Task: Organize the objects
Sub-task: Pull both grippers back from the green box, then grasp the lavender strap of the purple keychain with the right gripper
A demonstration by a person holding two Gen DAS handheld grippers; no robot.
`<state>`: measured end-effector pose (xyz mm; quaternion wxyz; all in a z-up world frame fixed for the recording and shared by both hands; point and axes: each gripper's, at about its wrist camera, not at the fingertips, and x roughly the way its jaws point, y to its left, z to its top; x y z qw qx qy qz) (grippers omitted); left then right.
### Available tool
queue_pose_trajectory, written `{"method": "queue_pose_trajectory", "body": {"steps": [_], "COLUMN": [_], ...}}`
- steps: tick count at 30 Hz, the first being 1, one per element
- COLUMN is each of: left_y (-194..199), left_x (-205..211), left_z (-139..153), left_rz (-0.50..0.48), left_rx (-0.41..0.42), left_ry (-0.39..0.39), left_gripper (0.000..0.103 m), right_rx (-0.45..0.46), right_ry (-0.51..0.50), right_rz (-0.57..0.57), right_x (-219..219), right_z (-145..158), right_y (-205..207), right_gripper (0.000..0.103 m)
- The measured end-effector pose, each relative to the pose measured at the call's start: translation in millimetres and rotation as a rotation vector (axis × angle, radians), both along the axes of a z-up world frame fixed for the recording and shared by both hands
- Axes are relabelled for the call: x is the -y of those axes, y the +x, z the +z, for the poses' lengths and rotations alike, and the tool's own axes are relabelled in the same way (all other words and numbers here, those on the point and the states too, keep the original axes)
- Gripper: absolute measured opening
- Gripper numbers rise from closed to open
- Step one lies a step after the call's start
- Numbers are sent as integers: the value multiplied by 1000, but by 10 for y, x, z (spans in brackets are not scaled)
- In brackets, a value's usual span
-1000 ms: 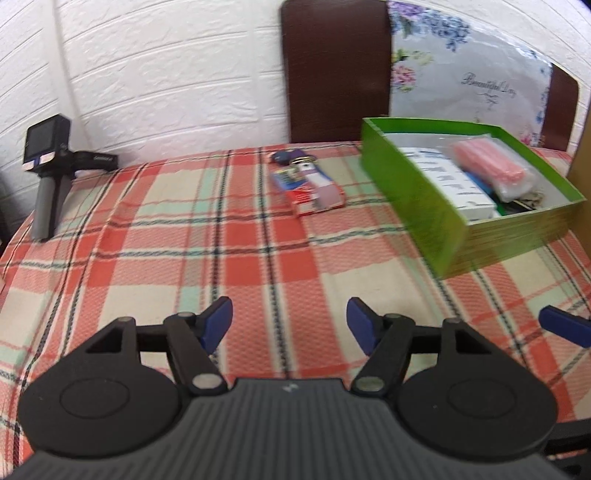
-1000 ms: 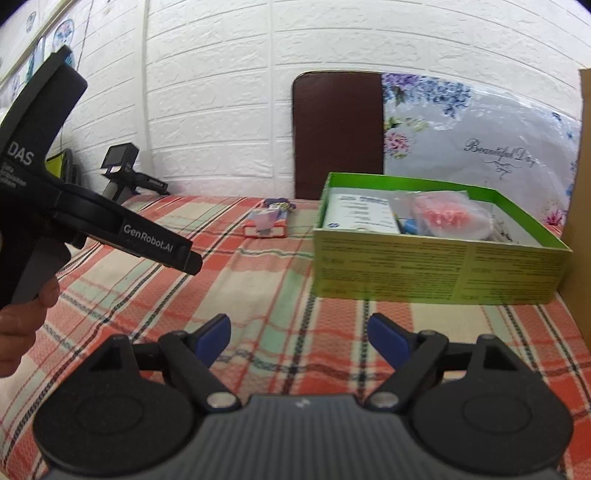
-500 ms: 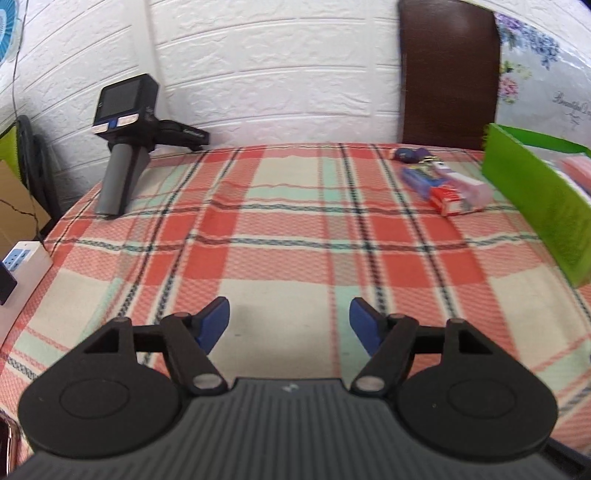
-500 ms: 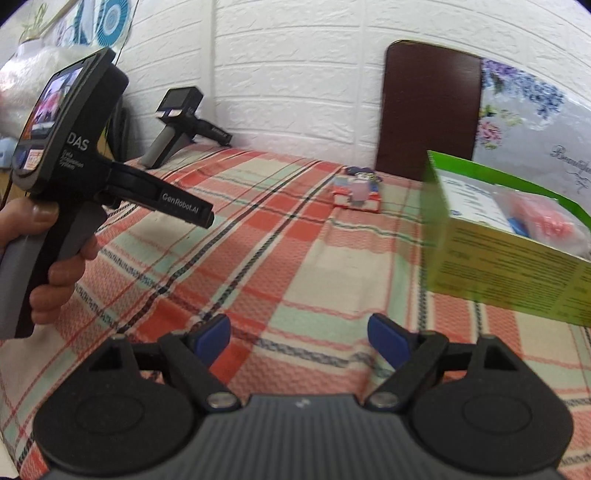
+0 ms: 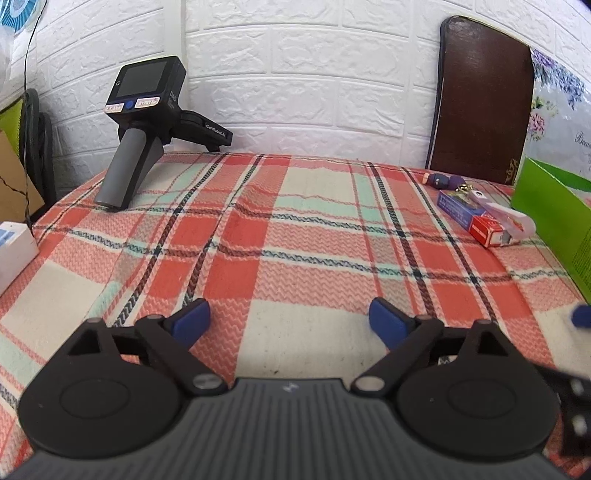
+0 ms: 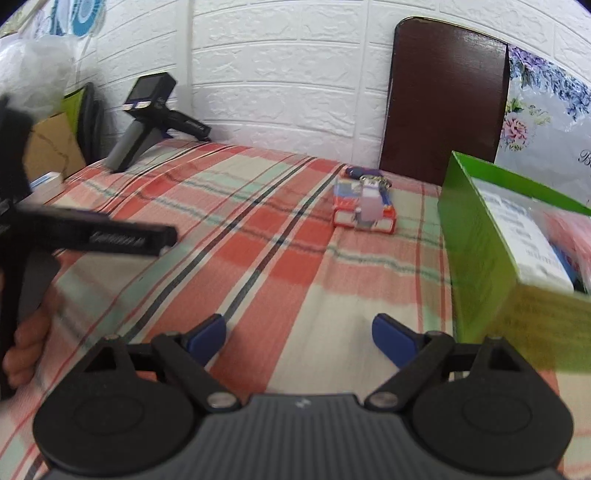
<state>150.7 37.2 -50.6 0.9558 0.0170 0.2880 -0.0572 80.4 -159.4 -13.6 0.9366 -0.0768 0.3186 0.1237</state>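
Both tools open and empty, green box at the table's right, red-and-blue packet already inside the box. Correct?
Not quite. The red-and-blue packet lies on the tablecloth, left of the green box, as the right wrist view shows. The left tool and right tool are open and empty.

White brick-pattern wall (image 5: 314,74) runs behind everything, evenly lit, daylight-like. Tabletop (image 5: 295,236) covered by a plaid cloth in red, cream and mint with dark stripes; cloth slightly wrinkled near the middle. Dark brown chair back (image 5: 480,99) stands upright against the far edge, touching the wall side. Floral plastic sheet (image 6: 546,122) with purple and pink flowers just right of the chair back. Far left: cardboard piece (image 6: 51,147) leaning, black round object beside it, green patch behind. Blue-and-white round thing (image 6: 83,14) high on the left wall. A thin black cord (image 5: 27,92) hangs down the left wall.
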Motion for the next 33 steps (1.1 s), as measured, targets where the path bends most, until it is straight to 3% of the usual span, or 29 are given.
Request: {"method": "queue_pose_trajectory", "body": {"steps": [7, 12, 15, 20, 22, 24, 26, 27, 32, 33], "left_y": [9, 16, 19, 18, 17, 21, 26, 29, 33, 33], "left_x": [-52, -52, -53, -53, -52, -54, -55, -56, -63, -63], "left_z": [-12, -15, -19, -16, -16, -20, -20, -22, -28, -27], "left_rz": [-11, -9, -8, -7, -7, -6, -5, -4, -1, -1], "left_rx": [-3, -6, -9, -9, -10, -11, -13, -15, -20, -21], "left_ry": [-43, -45, -47, -47, -46, -46, -47, -48, -53, -53], "left_gripper": [96, 97, 97, 98, 99, 99, 99, 100, 101, 101], "right_rx": [79, 54, 66, 178, 173, 111, 85, 86, 88, 73], "right_ry": [-48, -51, -19, 45, 46, 67, 113, 118, 135, 144], "right_rz": [-56, -88, -90, -58, -80, -114, -123, -113, -66, -38], "right_x": [-87, -125, -83, 5, 20, 66, 143, 150, 224, 253], "right_z": [30, -17, 1, 98, 103, 88, 86, 104, 133, 125], "right_y": [658, 1027, 991, 690, 717, 851, 886, 863, 383, 233], "right_gripper": [90, 90, 89, 89, 82, 53, 46, 36, 35, 18]}}
